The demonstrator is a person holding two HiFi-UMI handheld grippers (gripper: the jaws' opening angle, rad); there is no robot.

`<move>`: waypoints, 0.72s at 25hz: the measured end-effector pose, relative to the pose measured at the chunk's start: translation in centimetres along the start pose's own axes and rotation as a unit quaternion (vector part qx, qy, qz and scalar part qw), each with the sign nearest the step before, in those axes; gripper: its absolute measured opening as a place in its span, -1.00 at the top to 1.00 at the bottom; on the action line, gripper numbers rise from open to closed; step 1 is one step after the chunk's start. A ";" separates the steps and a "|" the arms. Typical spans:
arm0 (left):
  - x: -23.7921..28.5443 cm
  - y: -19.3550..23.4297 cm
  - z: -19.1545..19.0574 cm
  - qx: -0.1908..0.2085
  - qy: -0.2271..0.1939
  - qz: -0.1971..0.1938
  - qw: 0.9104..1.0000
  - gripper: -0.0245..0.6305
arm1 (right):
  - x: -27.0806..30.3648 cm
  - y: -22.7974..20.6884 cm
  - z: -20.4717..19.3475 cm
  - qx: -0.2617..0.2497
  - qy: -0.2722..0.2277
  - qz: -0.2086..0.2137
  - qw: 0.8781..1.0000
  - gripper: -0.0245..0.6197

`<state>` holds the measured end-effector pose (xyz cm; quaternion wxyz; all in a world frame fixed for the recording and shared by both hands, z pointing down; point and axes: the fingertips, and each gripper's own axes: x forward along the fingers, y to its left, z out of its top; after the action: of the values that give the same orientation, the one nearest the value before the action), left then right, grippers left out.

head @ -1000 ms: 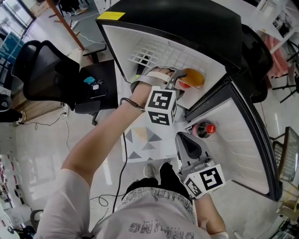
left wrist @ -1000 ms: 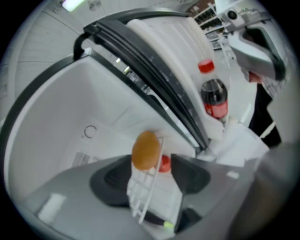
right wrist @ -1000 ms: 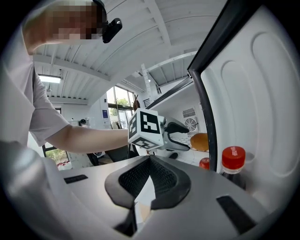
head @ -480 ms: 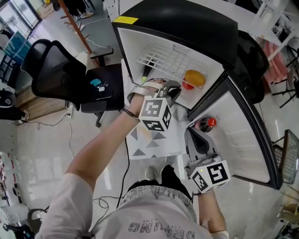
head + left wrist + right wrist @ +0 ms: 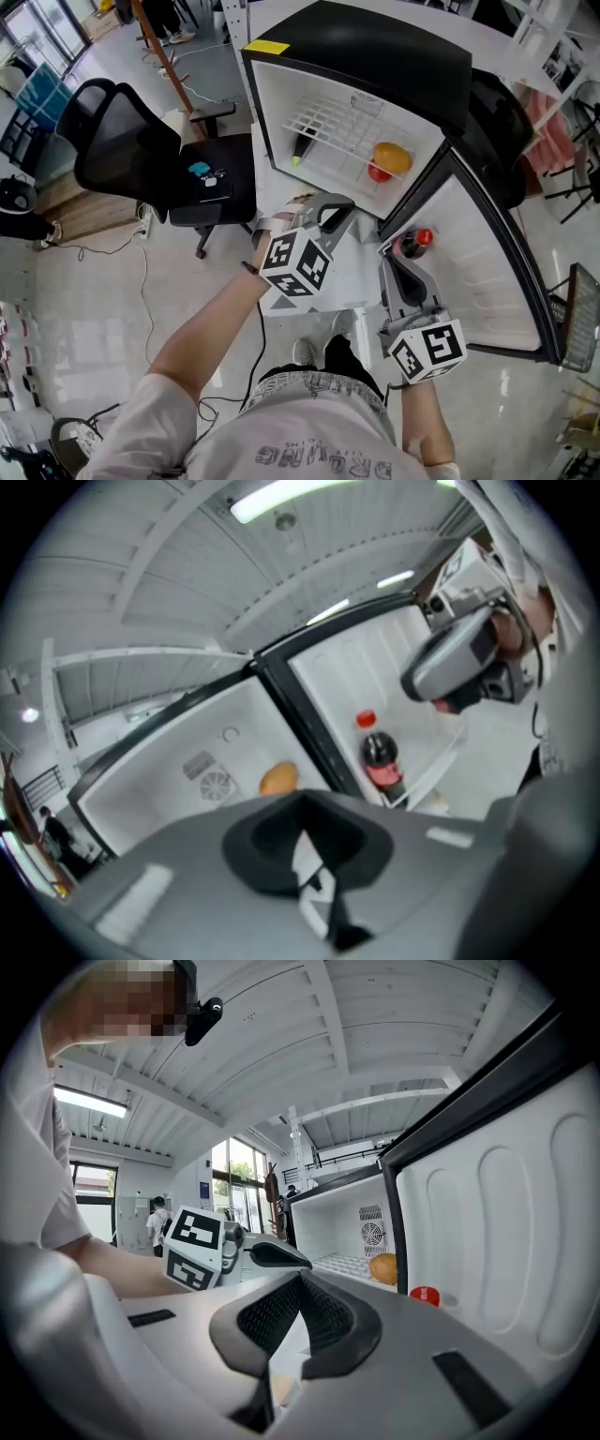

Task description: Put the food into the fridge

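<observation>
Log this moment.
left gripper: shut, empty; right gripper: shut, empty; round orange fruit: white wire fridge shelf; red-capped dark bottle: door rack

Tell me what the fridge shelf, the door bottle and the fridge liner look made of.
Shelf: white coated wire, likely metal; open grid of thin bars.
Cola bottle: probably clear plastic; dark liquid shows through, red cap and label.
Fridge liner: glossy white moulded plastic by the look; smooth rounded ribs on the door.
</observation>
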<state>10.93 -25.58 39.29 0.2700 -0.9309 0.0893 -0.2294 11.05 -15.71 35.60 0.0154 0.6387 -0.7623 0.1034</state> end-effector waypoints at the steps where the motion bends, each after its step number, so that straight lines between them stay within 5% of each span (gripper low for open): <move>1: -0.6 -0.2 -0.1 -0.010 -0.002 0.003 1.000 0.91 | -0.1 0.1 0.1 -0.001 -0.001 0.000 1.000 0.92; 18: -8.8 -2.2 -1.0 -0.185 -0.045 0.068 0.979 0.91 | -2.3 1.6 0.6 -0.017 -0.008 0.003 1.000 0.92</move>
<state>2.75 -21.62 37.94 0.1117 -0.9658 0.1810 -0.1480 9.97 -13.36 34.44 0.0197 0.6367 -0.7661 0.0854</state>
